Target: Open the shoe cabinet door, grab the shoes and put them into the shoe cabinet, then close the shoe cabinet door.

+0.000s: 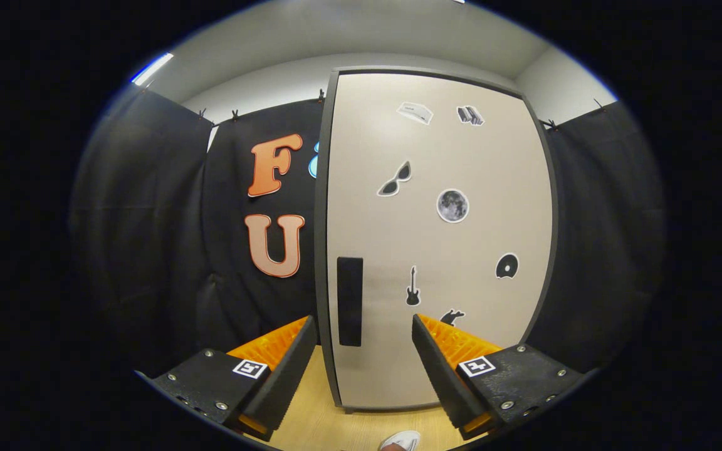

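The shoe cabinet door is shut and stands just ahead of the hand-held gripper, whose two fingers are spread wide apart with nothing between them. The door looks flat, hard and stiff, so I think it will swing and not bend, and the best place to grab is the dark handle slot near its left edge, right beyond the fingers. A white shoe peeks out on the wooden floor below the fingers; it looks light and a bit soft.
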